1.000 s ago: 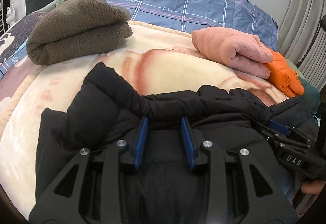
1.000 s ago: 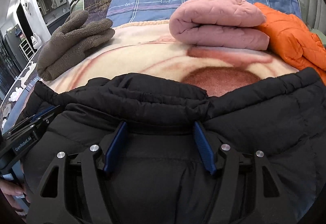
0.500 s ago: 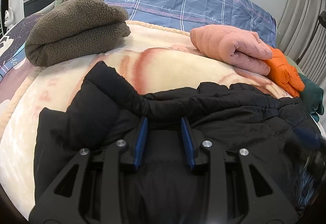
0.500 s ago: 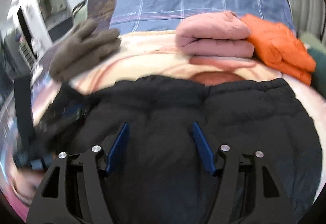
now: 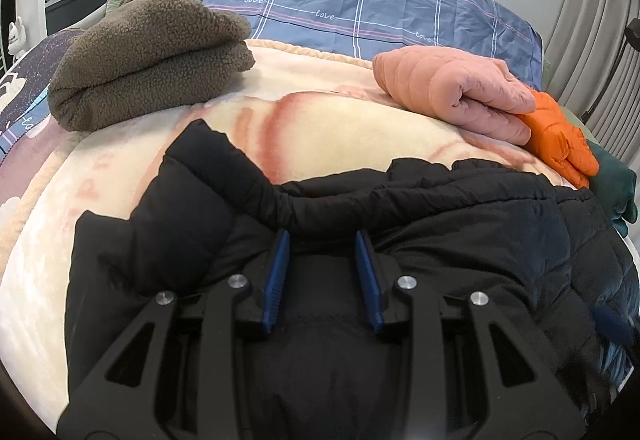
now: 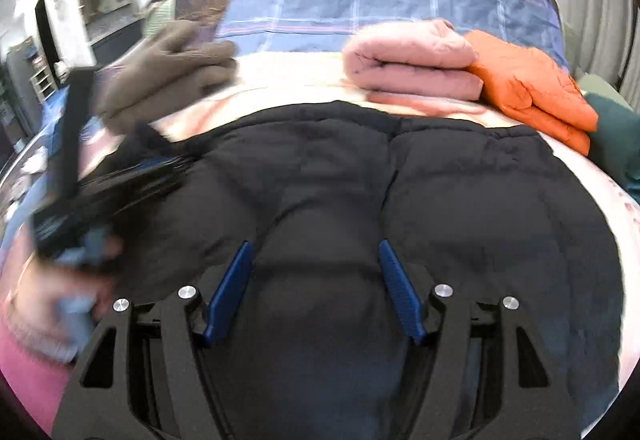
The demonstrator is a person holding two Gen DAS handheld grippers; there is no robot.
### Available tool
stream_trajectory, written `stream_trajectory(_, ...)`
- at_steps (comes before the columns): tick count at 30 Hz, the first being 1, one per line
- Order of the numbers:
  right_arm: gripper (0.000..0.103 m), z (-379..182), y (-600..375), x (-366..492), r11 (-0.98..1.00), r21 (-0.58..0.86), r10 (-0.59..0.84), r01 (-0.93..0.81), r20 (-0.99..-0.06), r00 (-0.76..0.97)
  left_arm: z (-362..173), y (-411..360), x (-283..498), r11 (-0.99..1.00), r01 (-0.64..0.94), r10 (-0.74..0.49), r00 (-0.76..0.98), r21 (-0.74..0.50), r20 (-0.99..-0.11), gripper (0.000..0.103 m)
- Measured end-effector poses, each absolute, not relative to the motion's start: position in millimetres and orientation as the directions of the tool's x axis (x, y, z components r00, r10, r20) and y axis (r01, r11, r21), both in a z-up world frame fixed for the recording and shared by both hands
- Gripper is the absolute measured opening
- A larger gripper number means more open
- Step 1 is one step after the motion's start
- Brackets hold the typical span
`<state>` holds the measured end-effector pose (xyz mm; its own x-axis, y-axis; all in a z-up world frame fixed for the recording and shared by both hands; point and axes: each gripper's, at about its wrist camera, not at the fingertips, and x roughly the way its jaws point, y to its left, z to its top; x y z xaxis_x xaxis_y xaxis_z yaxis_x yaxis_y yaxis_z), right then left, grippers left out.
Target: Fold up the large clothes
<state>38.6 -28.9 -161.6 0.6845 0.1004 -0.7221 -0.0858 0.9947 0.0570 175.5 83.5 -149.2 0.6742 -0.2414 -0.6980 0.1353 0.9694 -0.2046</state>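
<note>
Right gripper (image 6: 316,292) shifted rightward, jaws released over black jacket (image 6: 440,200); blurred left gripper (image 6: 120,176), grip unclear.

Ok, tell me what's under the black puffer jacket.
The black puffer jacket lies on a cream and pink blanket, which shows around its far and left edges. Whatever lies beneath the jacket's middle is covered.

Bare blanket (image 5: 344,128) lies open at twelve o'clock beyond the black jacket (image 5: 460,224); brown fleece (image 5: 148,52) blocks ten o'clock, pink jacket (image 5: 452,88) and orange jacket (image 5: 560,140) block two o'clock.
</note>
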Motion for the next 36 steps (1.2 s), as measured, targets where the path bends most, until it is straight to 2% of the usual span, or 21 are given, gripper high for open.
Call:
stream_trajectory(6,0.071,-198,-37,29,0.988,0.106,0.154,-0.113,-0.761,0.630,-149,79,174,0.967,0.154,-0.252,0.672,-0.201,-0.697,0.035)
stream_trajectory(9,0.073,-192,-28,27,0.990,0.053,0.127,-0.134,-0.763,0.634,-149,79,174,0.968,0.150,-0.247,0.672,-0.199,-0.698,0.035)
stream_trajectory(14,0.073,-166,-42,0,0.984,0.120,0.176,-0.130,-0.734,0.656,-141,89,172,0.955,0.146,-0.289,0.657,-0.259,-0.696,0.037)
stream_trajectory(15,0.073,-158,-40,-9,0.982,0.093,0.181,-0.164,-0.710,0.681,-136,95,170,0.943,0.145,-0.319,0.651,-0.299,-0.689,0.042)
stream_trajectory(16,0.074,-154,-37,-14,0.980,0.063,0.179,-0.189,-0.697,0.695,-125,108,163,0.918,0.144,-0.369,0.651,-0.369,-0.663,0.053)
stream_trajectory(18,0.076,-147,-19,-34,0.958,-0.065,0.170,-0.280,-0.657,0.734,-109,126,153,0.899,0.144,-0.394,0.678,-0.413,-0.621,0.060)
stream_trajectory(19,0.077,-148,-8,-42,0.938,-0.123,0.171,-0.323,-0.647,0.743,-96,140,145,0.906,0.145,-0.376,0.708,-0.397,-0.598,0.064)
stream_trajectory(23,0.077,-149,9,-48,0.901,-0.193,0.188,-0.388,-0.634,0.750,-92,178,134,0.911,0.128,-0.363,0.701,-0.393,-0.613,0.070)
stream_trajectory(25,0.077,-146,5,-42,0.909,-0.158,0.208,-0.385,-0.629,0.749,-110,197,134,0.900,0.101,-0.381,0.656,-0.425,-0.651,0.072)
stream_trajectory(28,0.077,-142,-12,-25,0.936,-0.075,0.218,-0.343,-0.642,0.735,-143,207,136,0.851,0.103,-0.480,0.552,-0.515,-0.682,0.073)
stream_trajectory(32,0.077,-137,-37,-15,0.960,0.015,0.221,-0.278,-0.650,0.727,-169,212,139,0.763,0.126,-0.602,0.496,-0.634,-0.626,0.077)
stream_trajectory(36,0.077,-132,-67,1,0.977,0.076,0.199,-0.200,-0.658,0.726,-174,213,145,0.738,0.155,-0.641,0.464,-0.657,-0.611,0.077)
